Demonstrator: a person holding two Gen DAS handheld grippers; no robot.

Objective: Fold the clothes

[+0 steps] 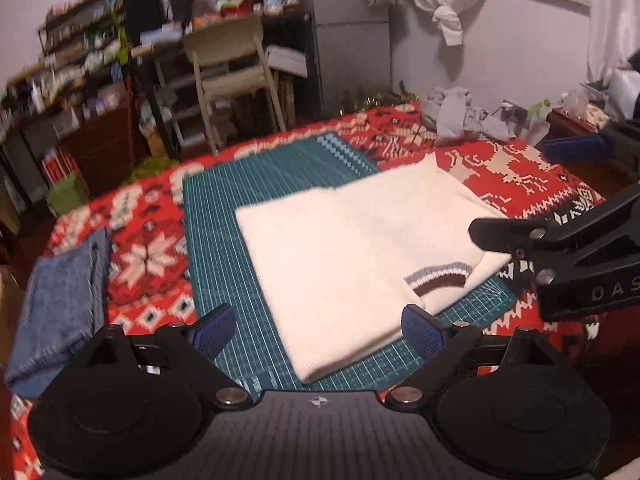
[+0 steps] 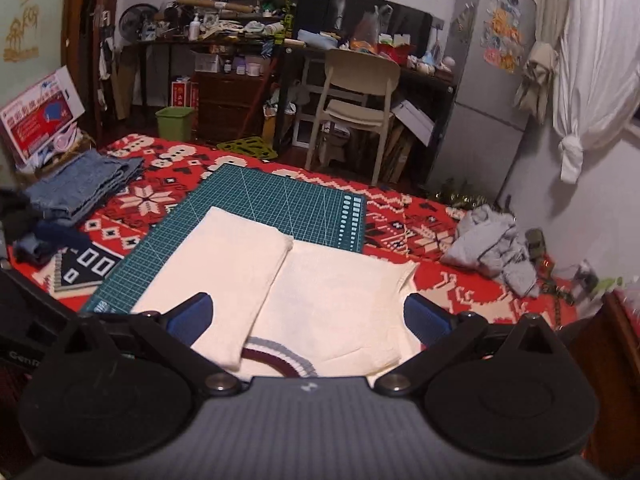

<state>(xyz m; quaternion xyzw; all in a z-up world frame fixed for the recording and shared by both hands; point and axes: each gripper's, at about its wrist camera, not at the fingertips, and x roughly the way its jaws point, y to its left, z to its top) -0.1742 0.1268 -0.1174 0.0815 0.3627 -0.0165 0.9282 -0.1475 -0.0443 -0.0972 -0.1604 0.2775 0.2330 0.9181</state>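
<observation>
Cream knitted sweater with striped neckband (image 1: 340,264): one, folded
Folded blue denim garment (image 1: 60,304): one
Crumpled grey garment (image 2: 492,248): one heap
Green gridded cutting mat (image 2: 280,200): one
Red patterned blanket (image 1: 152,264): one
Beige plastic chair (image 2: 356,92): one
Green plastic bin (image 2: 174,122): one

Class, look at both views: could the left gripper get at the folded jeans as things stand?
Probably yes: the left gripper is open and empty, and the folded jeans lie uncovered on the blanket to its left.

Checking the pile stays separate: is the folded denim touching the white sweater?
Apart. The left wrist view shows red patterned blanket and green cutting mat between folded denim and white sweater.
</observation>
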